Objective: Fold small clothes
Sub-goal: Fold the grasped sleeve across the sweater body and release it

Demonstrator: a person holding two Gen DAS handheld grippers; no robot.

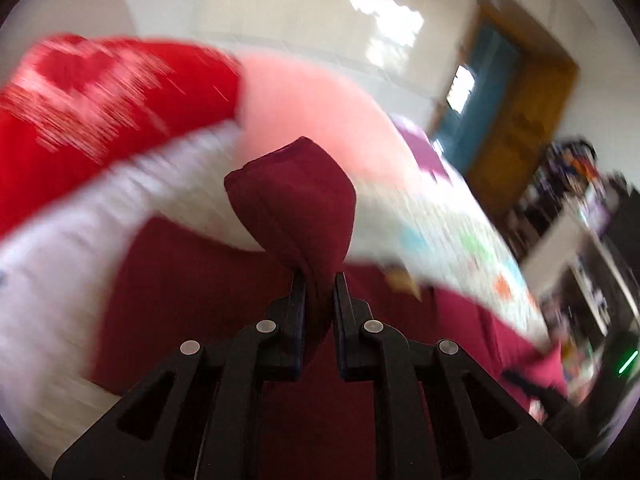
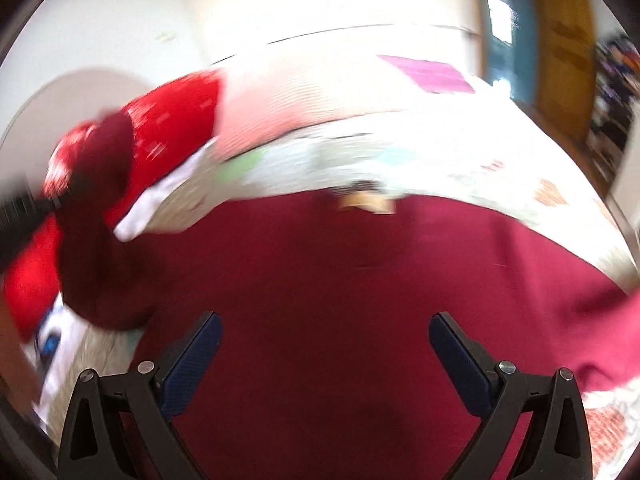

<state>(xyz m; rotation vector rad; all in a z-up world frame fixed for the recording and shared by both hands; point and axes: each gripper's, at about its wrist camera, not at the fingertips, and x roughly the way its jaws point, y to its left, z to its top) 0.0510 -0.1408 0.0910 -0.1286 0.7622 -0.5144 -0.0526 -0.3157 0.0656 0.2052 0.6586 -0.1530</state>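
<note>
Fold begun, unfinished | maroon garment (image 2: 340, 288) spread on bed (image 2: 460, 148) | left claw (image 1: 319, 280) clamps a lifted corner | right claw (image 2: 326, 330) spread wide above cloth, holding nothing | folding remains.

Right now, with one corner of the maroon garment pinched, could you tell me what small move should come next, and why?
Probably carry the pinched corner across the maroon garment to fold it. The left hand-held gripper is shut on a lifted bunch of cloth, while the right hand-held gripper hovers open over the flat part.
</note>
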